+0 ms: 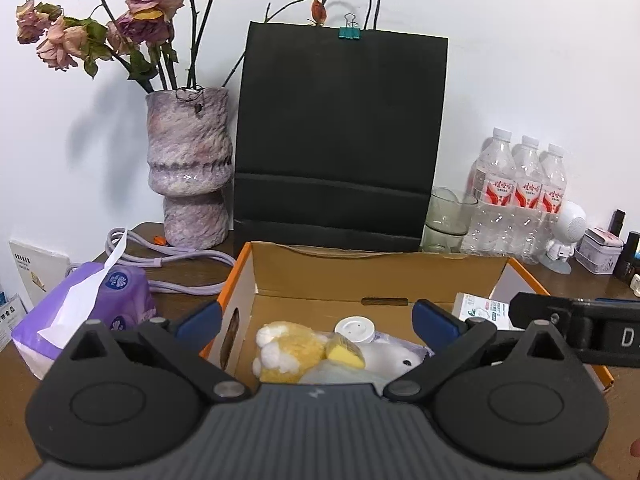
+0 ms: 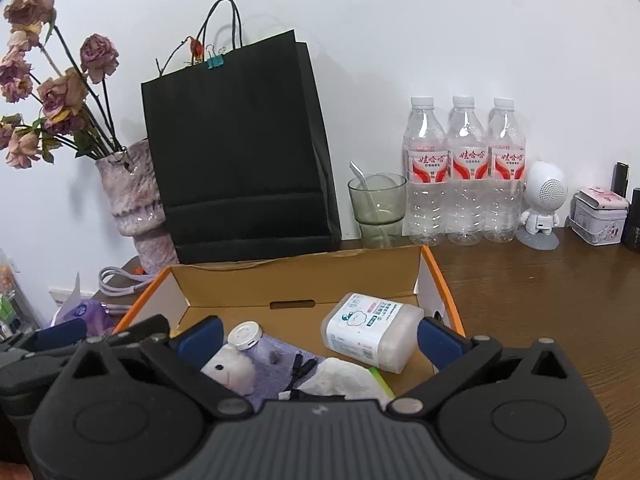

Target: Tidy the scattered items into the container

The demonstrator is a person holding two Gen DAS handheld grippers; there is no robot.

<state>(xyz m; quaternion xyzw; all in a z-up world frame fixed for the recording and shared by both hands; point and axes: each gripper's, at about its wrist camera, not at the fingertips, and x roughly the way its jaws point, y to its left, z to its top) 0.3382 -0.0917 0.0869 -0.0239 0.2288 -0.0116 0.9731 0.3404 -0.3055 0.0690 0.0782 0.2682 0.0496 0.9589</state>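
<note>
Wooden table (image 2: 540, 292): box (image 2: 304, 276) contents partly hidden behind gripper housing.

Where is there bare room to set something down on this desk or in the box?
Bare desk right of the box, before the bottles. Inside, bare floor along the back wall, left of the wipes pack. The near half is crowded with plush toys; tissues and cable fill the left.

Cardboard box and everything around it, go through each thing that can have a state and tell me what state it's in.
Cardboard box: open, holding items.
Wipes pack: lying inside the box.
Plush toy: lying inside the box.
Left gripper: open, empty.
Right gripper: open, empty.
Black paper bag: upright, clipped at the top.
Glass: upright, spoon in it.
Water bottles: upright, capped.
Tissue pack: outside the box, a tissue sticking out.
</note>
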